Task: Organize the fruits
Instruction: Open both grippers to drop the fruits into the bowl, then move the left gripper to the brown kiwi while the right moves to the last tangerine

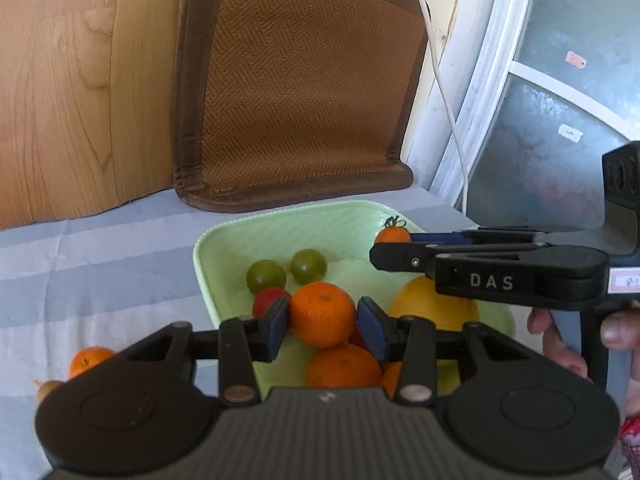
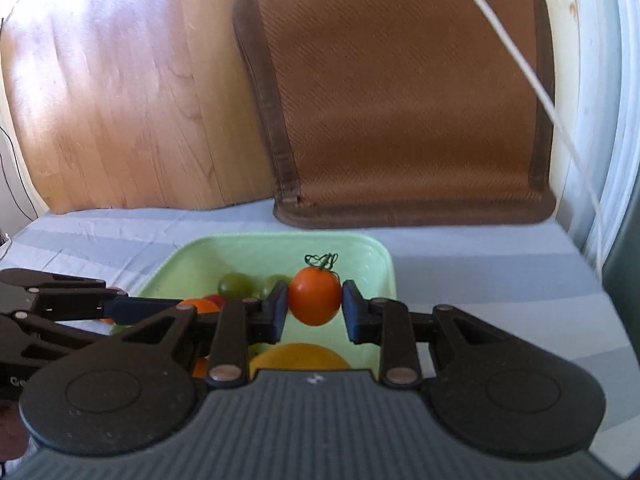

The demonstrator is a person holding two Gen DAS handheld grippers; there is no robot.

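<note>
A pale green bowl (image 1: 280, 224) on the striped cloth holds two green fruits (image 1: 265, 276), a red one (image 1: 266, 300), several oranges and a large yellow fruit (image 1: 420, 304). My left gripper (image 1: 323, 320) is over the bowl with its pads on either side of an orange (image 1: 322, 314); the right pad shows a small gap. My right gripper (image 2: 314, 306) is shut on a small orange tomato (image 2: 314, 296) with a green stem, held above the bowl (image 2: 372, 256). It also shows in the left wrist view (image 1: 394, 235).
One orange (image 1: 86, 360) lies on the cloth left of the bowl, with a small tan object (image 1: 48, 388) beside it. A brown woven mat (image 1: 296, 92) and a wooden board (image 1: 80, 80) lean at the back. A white cable (image 1: 444, 92) hangs right.
</note>
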